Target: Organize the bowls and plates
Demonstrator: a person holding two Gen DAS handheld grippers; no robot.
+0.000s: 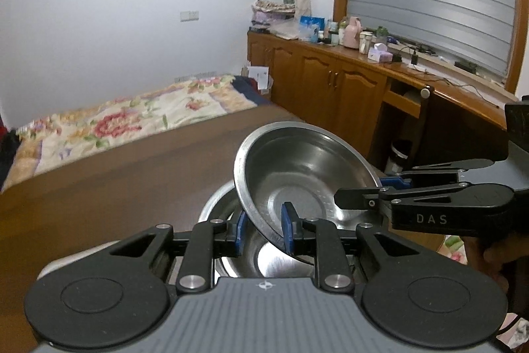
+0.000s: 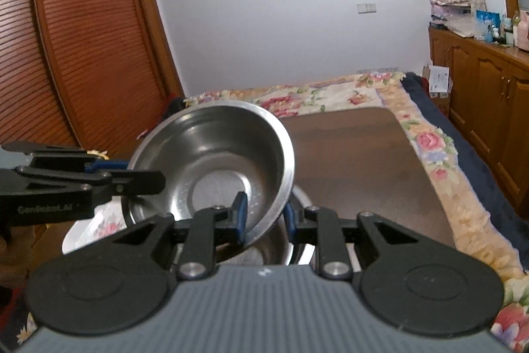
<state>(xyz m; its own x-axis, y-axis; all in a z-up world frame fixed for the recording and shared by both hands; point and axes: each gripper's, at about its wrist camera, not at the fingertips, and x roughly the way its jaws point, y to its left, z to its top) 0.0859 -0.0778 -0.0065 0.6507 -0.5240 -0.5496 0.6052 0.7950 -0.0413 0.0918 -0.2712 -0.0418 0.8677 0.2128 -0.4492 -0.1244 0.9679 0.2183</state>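
Note:
A steel bowl (image 1: 297, 167) is held tilted in the air between both grippers. My left gripper (image 1: 264, 230) is shut on its near rim in the left wrist view. My right gripper (image 2: 264, 220) is shut on the opposite rim; the bowl (image 2: 215, 161) fills the middle of the right wrist view. Each gripper shows in the other's view, the right one (image 1: 390, 191) and the left one (image 2: 132, 177). Beneath the held bowl lies another steel bowl (image 1: 264, 257), also seen in the right wrist view (image 2: 274, 250), partly hidden. A white flowered plate (image 2: 96, 230) lies to its left.
The dishes sit on a brown table (image 2: 357, 161) over a floral bedspread (image 1: 115, 121). Wooden cabinets (image 1: 330, 78) with bottles and boxes on top run along the right. A slatted wooden wardrobe (image 2: 82, 38) stands at the left.

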